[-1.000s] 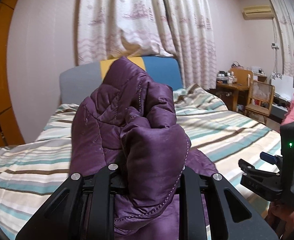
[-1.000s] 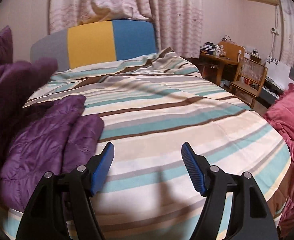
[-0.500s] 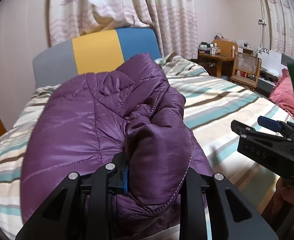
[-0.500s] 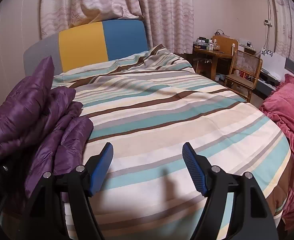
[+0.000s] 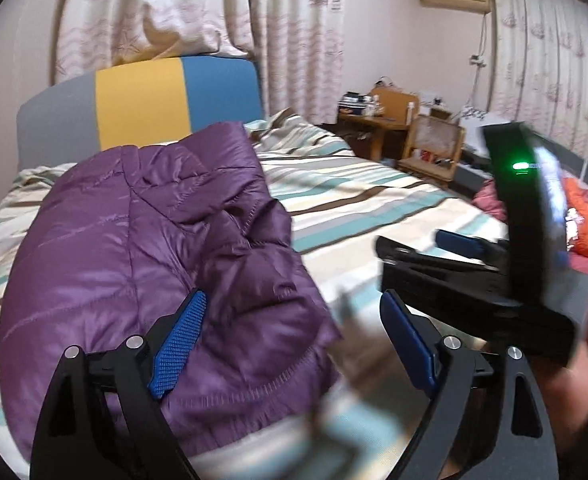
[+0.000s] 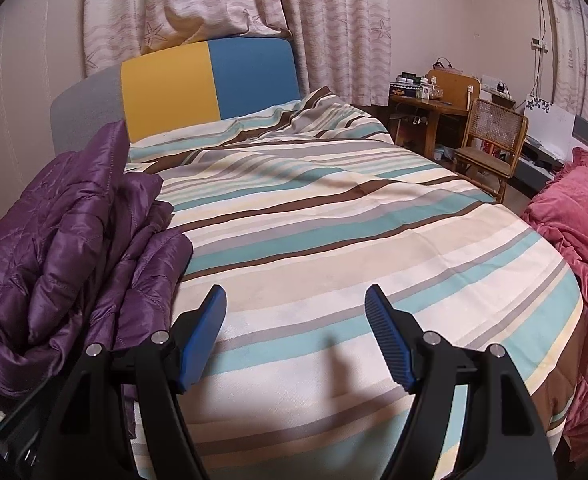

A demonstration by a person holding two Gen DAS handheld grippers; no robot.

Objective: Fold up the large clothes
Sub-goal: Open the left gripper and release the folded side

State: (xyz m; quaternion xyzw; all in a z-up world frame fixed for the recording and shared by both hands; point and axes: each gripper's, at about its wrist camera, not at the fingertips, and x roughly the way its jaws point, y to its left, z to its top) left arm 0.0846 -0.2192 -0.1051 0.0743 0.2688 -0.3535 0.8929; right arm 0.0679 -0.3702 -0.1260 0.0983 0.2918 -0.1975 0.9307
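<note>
Left wrist view: the left gripper (image 5: 294, 340) hangs low over the bed (image 5: 374, 196), its jaws opening and now wide apart. The purple jacket (image 5: 134, 248) lies bundled on the striped cover, its near fold reaching in between the jaws against the left-hand pad; neither pad presses on it, so nothing is held. The bundle's long axis runs from the jaws away toward the headboard (image 5: 142, 104), and most of its bulk sits to the left of the gripper's centre line. The jacket's right edge, marked by a stitched hem, falls roughly midway between the two pads.

The right gripper (image 6: 296, 336) hovers over bare cover, jaws well apart and empty. From its view the jacket (image 6: 74, 240) lies off to the left, near but not between the jaws. The left hand is therefore the nearer one.

Judgement: one fold looks laid down; the bundle is still lumpy and uneven. The next grasp would turn on reaching a hem on the jacket's far or left side.

Room: the cover to the right of the jacket is broad and open. A pink blanket (image 6: 574, 216) crowds the bed's right edge. The two grippers stand close together in the left view, so crossing moves risk a knock.
</note>
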